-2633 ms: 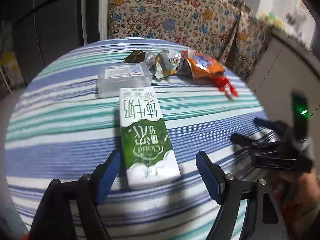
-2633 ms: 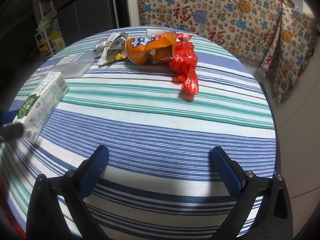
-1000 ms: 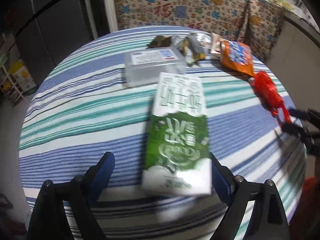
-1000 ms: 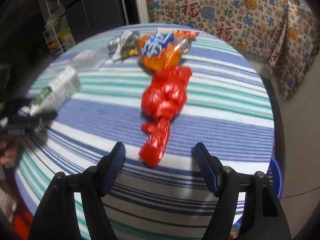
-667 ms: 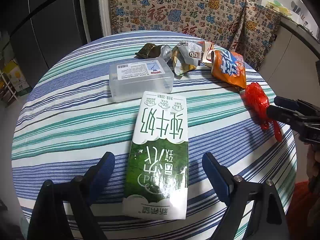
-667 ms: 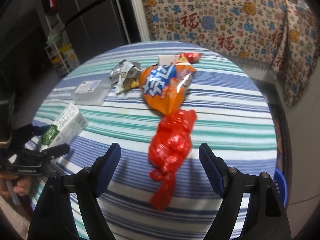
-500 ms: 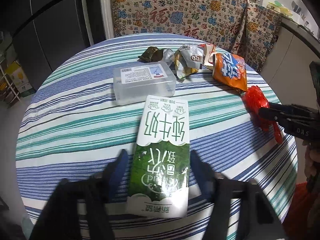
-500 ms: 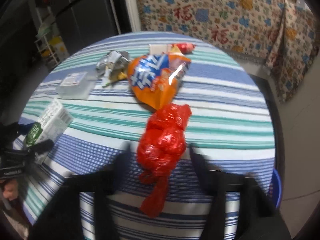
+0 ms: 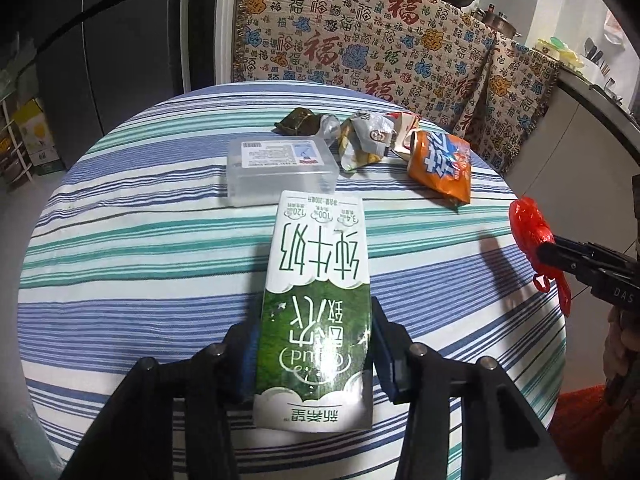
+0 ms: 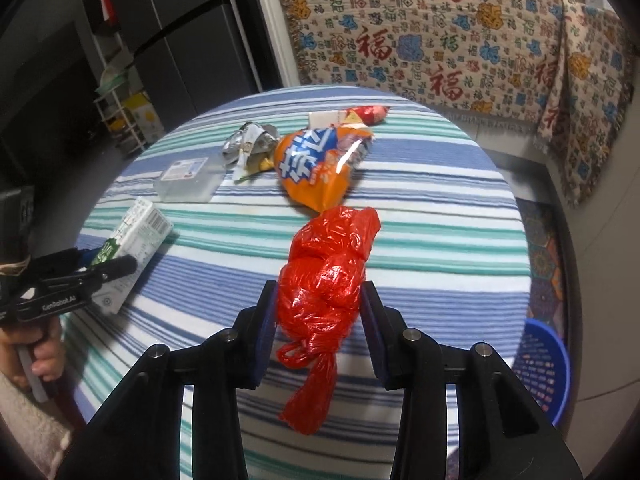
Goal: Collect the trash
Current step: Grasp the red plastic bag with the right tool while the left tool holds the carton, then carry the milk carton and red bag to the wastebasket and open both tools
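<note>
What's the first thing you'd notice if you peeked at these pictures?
Probably the shiny red bag, pinched in the right gripper just above the striped table. Next, the big green-and-white milk carton, clamped in the left gripper at the near edge. Behind them, an orange snack bag lies among crumpled wrappers at the far side.

Left wrist view: looked steeply down along its fingers, close over the table (image 9: pixel 120 216), facing the blanket (image 9: pixel 360 40). Right wrist view: likewise, from the other side. Shared: carton (image 9: pixel 316 300), red bag (image 10: pixel 328 272), chip bag (image 10: pixel 316 168).
</note>
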